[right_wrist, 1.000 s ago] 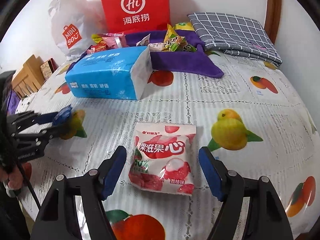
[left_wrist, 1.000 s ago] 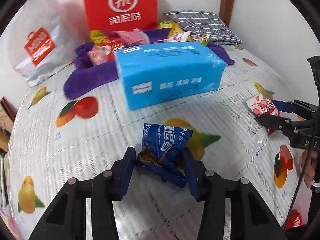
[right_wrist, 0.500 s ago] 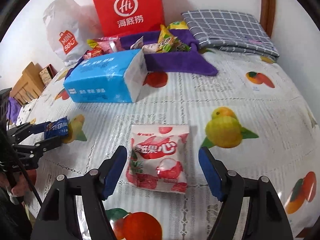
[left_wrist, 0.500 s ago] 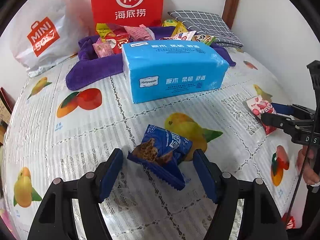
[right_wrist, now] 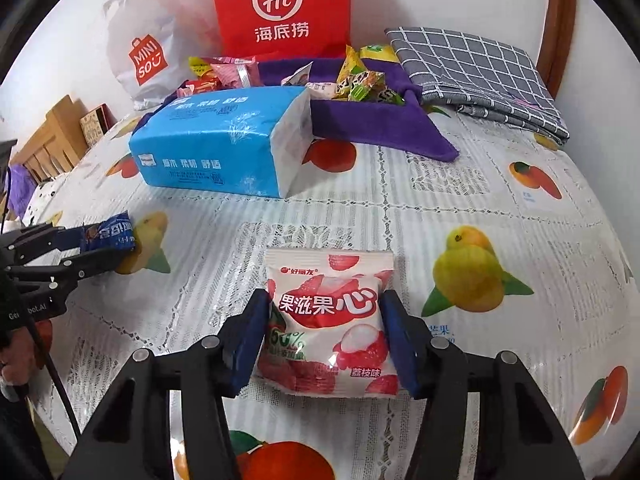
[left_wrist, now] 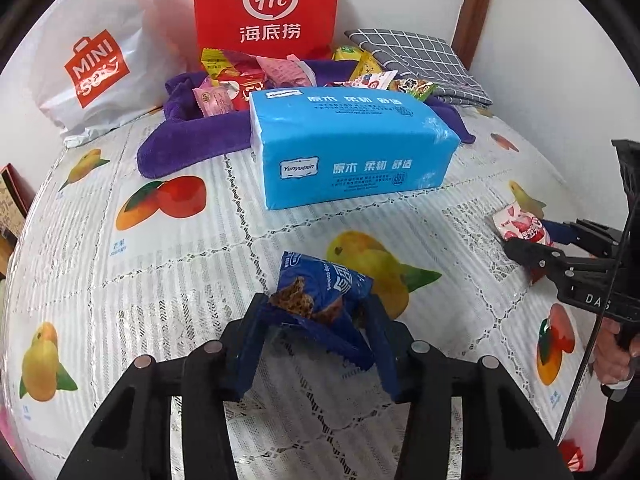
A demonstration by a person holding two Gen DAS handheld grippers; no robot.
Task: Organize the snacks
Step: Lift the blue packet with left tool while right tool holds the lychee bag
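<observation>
In the left wrist view my left gripper [left_wrist: 316,308] has its jaws closing on a crumpled blue cookie packet [left_wrist: 320,284], both pads pressing its sides just above the tablecloth. The right wrist view shows my right gripper [right_wrist: 324,300] with jaws closing on a pink-and-white lychee candy packet [right_wrist: 328,320] that lies flat on the table, pads against its two edges. Each gripper also appears in the other view: the right gripper [left_wrist: 532,248] with the candy packet [left_wrist: 516,224] at the right edge, the left gripper [right_wrist: 120,248] with the blue packet [right_wrist: 110,236] at the left.
A blue tissue pack [left_wrist: 352,148] lies mid-table. Behind it a purple cloth [left_wrist: 192,140] holds several snacks. A red paper bag [left_wrist: 266,4], a white shopping bag [left_wrist: 96,68] and a folded grey checked cloth [right_wrist: 472,68] stand along the wall. A hand [left_wrist: 612,360] grips the right tool.
The left jaws opened, leaving the blue packet on the table, then closed on it again. The right jaws came in from wide apart onto the candy packet's sides.
</observation>
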